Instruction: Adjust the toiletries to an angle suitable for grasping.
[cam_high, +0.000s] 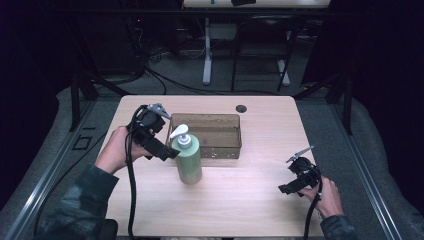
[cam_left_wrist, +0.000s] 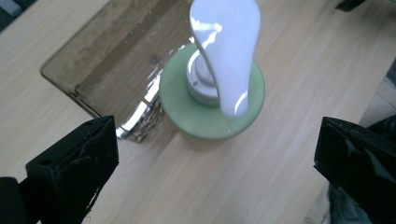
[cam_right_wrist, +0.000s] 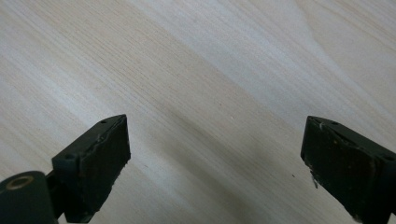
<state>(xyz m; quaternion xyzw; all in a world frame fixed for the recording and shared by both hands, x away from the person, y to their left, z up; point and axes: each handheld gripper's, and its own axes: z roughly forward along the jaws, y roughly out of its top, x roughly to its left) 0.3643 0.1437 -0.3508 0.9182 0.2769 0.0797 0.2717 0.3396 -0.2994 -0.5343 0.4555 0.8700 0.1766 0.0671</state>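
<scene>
The green pump bottle (cam_high: 188, 159) was stood upright on the table (cam_high: 260, 195), just in front of the tray (cam_high: 206, 135). The left gripper (cam_high: 169, 152) was held spread right beside it, much nearer; the right gripper (cam_high: 292, 187), also spread, was kept well apart.

A pale green plastic pump bottle (cam_high: 188, 161) has a white pump head (cam_left_wrist: 225, 51); the smoky brown transparent tray (cam_high: 207, 135) rests on light wood-grain table (cam_high: 260, 190).

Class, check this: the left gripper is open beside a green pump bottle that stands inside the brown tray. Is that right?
Not quite. The green pump bottle stands on the table, in front of the brown tray, not inside it. The high view shows this. The left gripper is indeed open beside the bottle.
</scene>
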